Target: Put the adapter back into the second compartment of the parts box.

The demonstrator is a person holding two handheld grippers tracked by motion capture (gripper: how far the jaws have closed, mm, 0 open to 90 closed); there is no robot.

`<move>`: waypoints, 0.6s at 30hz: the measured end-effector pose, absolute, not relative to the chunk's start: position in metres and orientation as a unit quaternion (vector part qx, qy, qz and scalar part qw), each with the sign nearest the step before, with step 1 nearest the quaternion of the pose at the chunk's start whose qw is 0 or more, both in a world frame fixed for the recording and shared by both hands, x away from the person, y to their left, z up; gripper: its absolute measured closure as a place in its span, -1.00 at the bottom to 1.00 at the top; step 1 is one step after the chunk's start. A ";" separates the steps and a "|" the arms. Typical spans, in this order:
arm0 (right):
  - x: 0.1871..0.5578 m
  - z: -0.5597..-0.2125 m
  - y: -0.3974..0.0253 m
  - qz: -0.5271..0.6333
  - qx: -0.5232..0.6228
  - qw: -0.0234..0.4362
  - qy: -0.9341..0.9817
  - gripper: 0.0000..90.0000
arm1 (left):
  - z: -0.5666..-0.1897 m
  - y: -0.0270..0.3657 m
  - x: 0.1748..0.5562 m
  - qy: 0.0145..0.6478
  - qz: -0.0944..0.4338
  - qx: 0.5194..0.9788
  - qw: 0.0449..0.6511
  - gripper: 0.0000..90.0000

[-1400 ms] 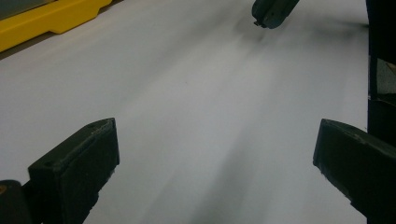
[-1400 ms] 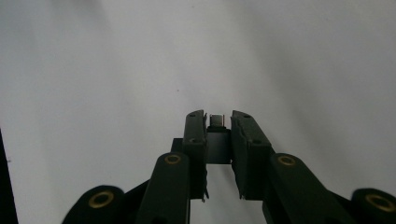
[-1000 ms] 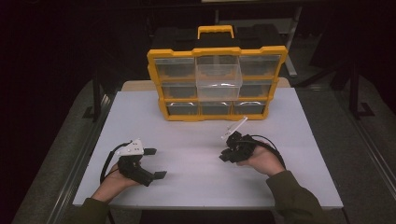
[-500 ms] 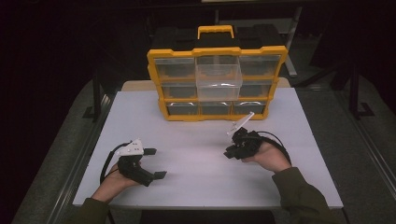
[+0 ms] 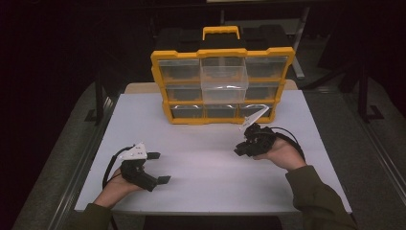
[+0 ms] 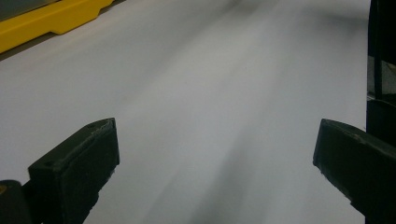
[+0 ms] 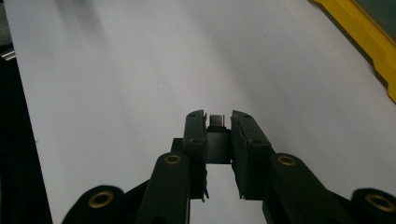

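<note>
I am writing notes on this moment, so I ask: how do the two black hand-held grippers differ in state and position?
The left black gripper has its jaws spread wide apart with nothing between them; the right black gripper has its jaws close together around a small dark piece. The left one is near the front of the white table; the right one is nearer the yellow organiser box. Each is held in one hand.
</note>
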State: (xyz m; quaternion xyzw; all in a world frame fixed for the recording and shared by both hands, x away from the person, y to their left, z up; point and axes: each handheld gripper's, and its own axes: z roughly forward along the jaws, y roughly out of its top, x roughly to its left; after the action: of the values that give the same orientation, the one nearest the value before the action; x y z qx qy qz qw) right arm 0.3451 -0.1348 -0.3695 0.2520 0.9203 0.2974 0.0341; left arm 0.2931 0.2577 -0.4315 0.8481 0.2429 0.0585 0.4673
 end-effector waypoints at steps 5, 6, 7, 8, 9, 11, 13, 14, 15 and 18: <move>0.347 -0.362 -0.137 0.296 0.255 0.035 0.920 0.68 | -0.431 0.258 0.293 0.243 0.059 0.848 0.467 -1.00; 0.348 -0.360 -0.138 0.295 0.256 0.037 0.920 0.68 | -0.431 0.258 0.293 0.242 0.059 0.848 0.467 -1.00; 0.348 -0.358 -0.138 0.295 0.257 0.038 0.920 0.68 | -0.431 0.258 0.293 0.243 0.059 0.848 0.467 -1.00; 0.349 -0.356 -0.139 0.294 0.258 0.038 0.920 0.68 | -0.431 0.258 0.293 0.243 0.059 0.848 0.468 -1.00; 0.349 -0.354 -0.139 0.295 0.257 0.038 0.919 0.68 | -0.431 0.258 0.293 0.243 0.059 0.848 0.468 -1.00; 0.350 -0.351 -0.140 0.293 0.257 0.040 0.920 0.68 | -0.431 0.259 0.293 0.244 0.059 0.847 0.468 -1.00; 0.351 -0.348 -0.141 0.294 0.256 0.041 0.920 0.68 | -0.431 0.258 0.293 0.243 0.059 0.848 0.468 -1.00; 0.351 -0.346 -0.142 0.295 0.258 0.040 0.919 0.68 | -0.431 0.258 0.293 0.243 0.059 0.848 0.468 -1.00; 0.352 -0.344 -0.142 0.295 0.259 0.040 0.919 0.68 | -0.431 0.258 0.293 0.243 0.059 0.848 0.467 -1.00; 0.354 -0.340 -0.145 0.298 0.259 0.040 0.918 0.68 | -0.431 0.258 0.293 0.242 0.058 0.848 0.467 -1.00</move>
State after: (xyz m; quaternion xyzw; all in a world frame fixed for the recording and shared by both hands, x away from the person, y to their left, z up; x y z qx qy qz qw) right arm 0.3540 -0.1447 -0.3402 0.2590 0.9180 0.2978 0.0399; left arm 0.2930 0.2578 -0.4313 0.8483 0.2424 0.0584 0.4671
